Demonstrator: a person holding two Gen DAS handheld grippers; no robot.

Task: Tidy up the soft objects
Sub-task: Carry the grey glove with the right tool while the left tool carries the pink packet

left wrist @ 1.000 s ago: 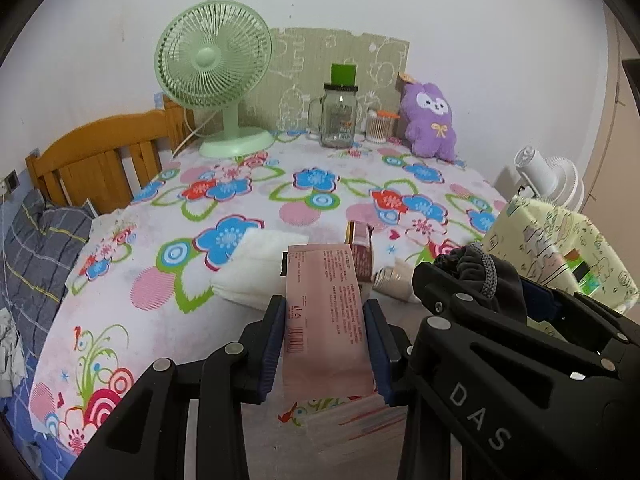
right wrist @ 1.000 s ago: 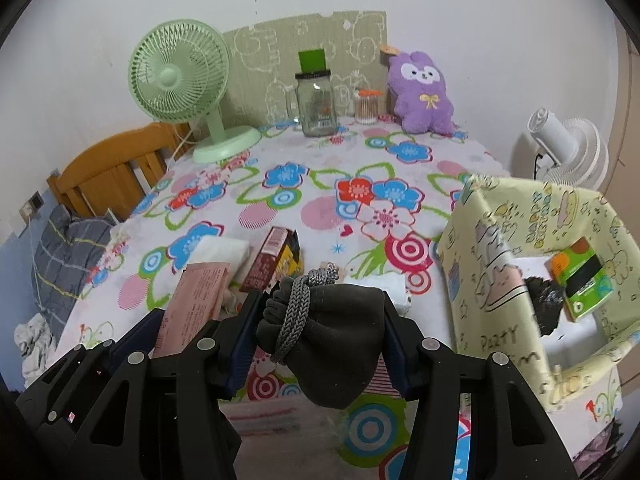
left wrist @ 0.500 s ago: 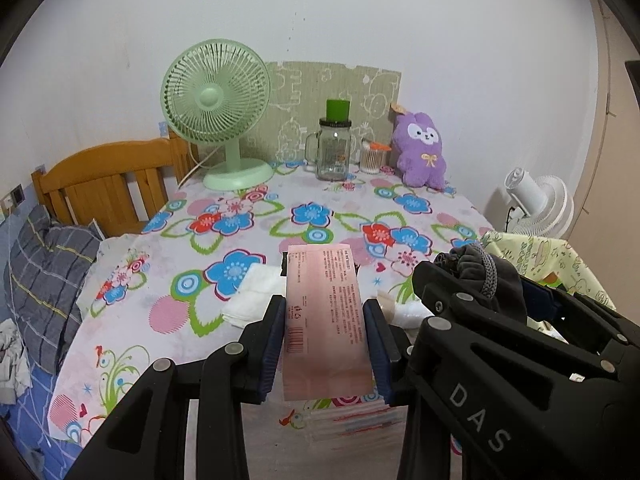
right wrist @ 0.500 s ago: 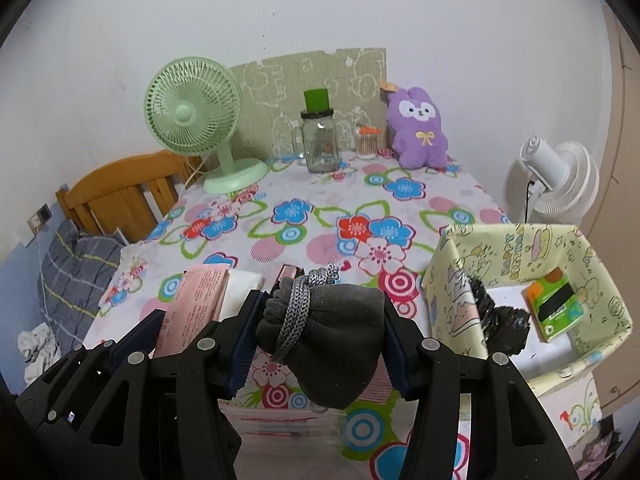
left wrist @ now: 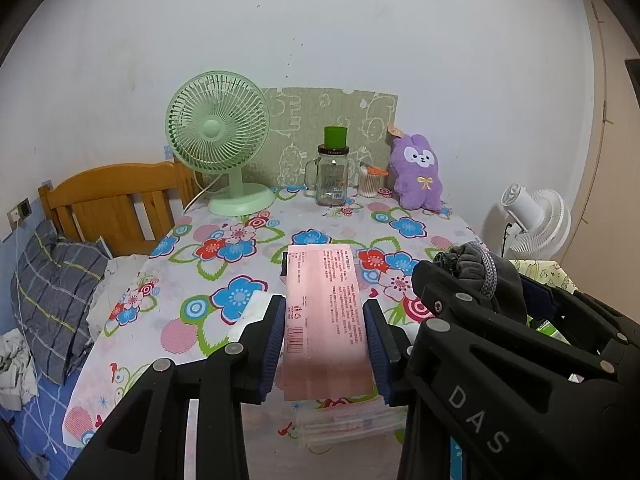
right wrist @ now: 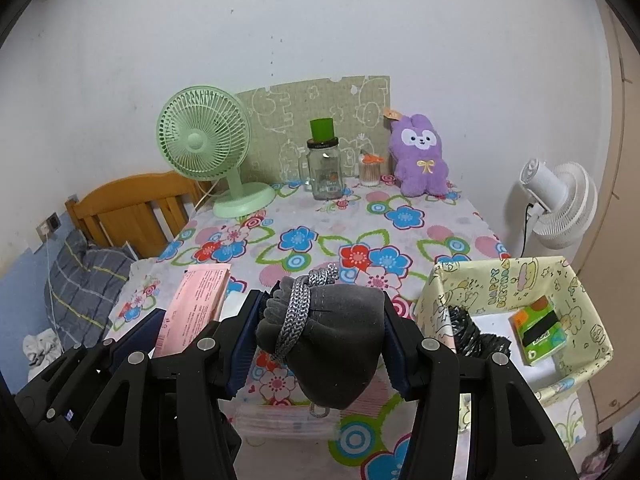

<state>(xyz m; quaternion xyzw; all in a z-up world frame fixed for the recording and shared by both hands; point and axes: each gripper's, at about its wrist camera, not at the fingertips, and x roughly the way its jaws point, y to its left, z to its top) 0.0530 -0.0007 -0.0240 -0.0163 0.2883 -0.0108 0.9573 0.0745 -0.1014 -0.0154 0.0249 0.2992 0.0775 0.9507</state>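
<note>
- L gripper was clamped on a flat pink packet, blue pads pressing both long edges; packet was lifted clear of the floral tablecloth and pointing fwd toward the far wall
- R gripper was clenched round a dark grey drawstring pouch, its grey braided cord looped over the top; pouch bulged btwn the pads and sagged below them, off the table
- Both hands sat side by side near the front edge of the table, each w/ its own item; same pink packet showed at left in the R view
- Done so far, judging by the yellow cartoon-print box at the table's right: a green tissue pack and a crumpled black bag already lay inside
- Left to do, I'd say: pouch and packet both still to go into that box; pouch was closer to it
- A stack of pink-striped face masks lay on the cloth under the grippers, and sth white and soft sat beside the L jaw – prob still to sort
- Purple plush bunny stood at the back by the glass jar and green fan; can't tell if it counted as part of the job
- Overall approx midway, not near finished
</note>
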